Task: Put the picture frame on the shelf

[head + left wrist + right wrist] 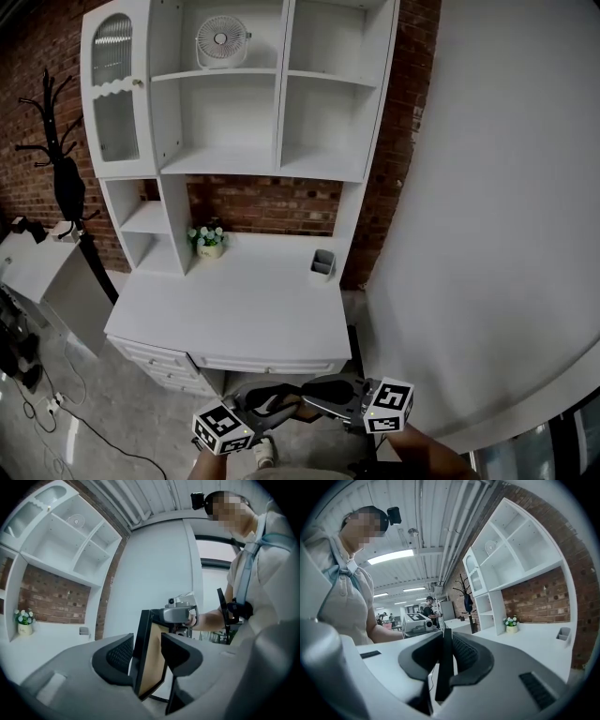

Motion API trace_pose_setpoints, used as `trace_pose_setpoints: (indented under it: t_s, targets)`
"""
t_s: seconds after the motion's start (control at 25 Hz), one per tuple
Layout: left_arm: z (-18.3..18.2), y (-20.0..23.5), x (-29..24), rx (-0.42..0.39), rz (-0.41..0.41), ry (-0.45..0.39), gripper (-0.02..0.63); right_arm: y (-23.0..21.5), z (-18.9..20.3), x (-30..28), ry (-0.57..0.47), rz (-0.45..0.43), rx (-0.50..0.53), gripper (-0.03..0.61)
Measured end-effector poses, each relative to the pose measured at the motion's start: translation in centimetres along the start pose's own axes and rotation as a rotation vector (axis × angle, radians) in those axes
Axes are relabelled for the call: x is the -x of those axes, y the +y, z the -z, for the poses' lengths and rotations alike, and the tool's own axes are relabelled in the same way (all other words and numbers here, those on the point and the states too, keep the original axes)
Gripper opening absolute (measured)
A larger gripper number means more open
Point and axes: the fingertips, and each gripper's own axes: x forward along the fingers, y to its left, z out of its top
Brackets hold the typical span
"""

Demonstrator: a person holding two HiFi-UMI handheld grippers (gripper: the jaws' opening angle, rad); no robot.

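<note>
Frankly, the picture frame was nowhere near a shelf yet.

- Biggest in sight was the plain white wall (487, 187), filling the right side of the head view.
- Next came the white shelf unit (281, 112), standing against the brick wall (262, 206). It had open compartments above and a bare desktop below.
- A dark coat rack (66, 178) stood to the left of the unit, apart from it.
- My left gripper (146, 653) had its jaws spread wide. The frame stood tilted in the gap between them, and I saw no clamping there.
- My right gripper (443, 653) faced the left one, low in front of the desk. Its jaws were drawn in tight on the frame, which showed edge-on as a thin dark bar between the pads.
- The picture frame (153, 665) hung in the air between my two grippers, well apart from the shelves. It had a black rim and a brown back, and the back was turned to one pad of my left jaws.
- A small white fan (222, 42) sat in a top compartment.
- A little potted plant (208, 239) stood at the back left of the desktop.
- A small grey cup (322, 264) stood at the back right of the desktop.
</note>
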Motion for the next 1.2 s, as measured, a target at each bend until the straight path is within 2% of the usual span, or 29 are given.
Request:
trace_pose_setpoints:
  t_s: [0.04,0.08,0.16,0.44,0.8,1.08,1.2]
  targets:
    - [0.0,0.8,-0.1,-0.002,-0.001,0.006,0.180,-0.7,-0.2,-0.4,0.005,-0.007,0.002,0.077]
    - [-0.1,1.7,-0.1,-0.001,0.000,0.011,0.134,-1.4,-0.4,-0.8,0.008,-0.013,-0.001,0.077]
    - [-0.6,3.5,-0.1,0.004,0.008,0.019,0.113,-2.9,-1.1,-1.8,0.007,-0.025,-0.004,0.077]
    - [-2.5,10.0,-0.2,0.029,0.036,0.012,0.093,-8.2,-3.4,-5.4,0.012,-0.057,0.029,0.081]
    - [-4.4,14.9,-0.5,0.036,0.082,-0.002,0.081,-12.6,-5.9,-8.0,0.022,-0.125,0.054,0.097]
    - [-5.6,18.6,0.3,0.040,0.072,-0.033,0.081,-16.4,-8.0,-10.1,0.025,-0.032,0.093,0.202]
    - [-6.2,20.1,0.5,0.035,0.070,-0.042,0.081,-17.8,-9.2,-10.2,-0.004,0.012,0.093,0.215]
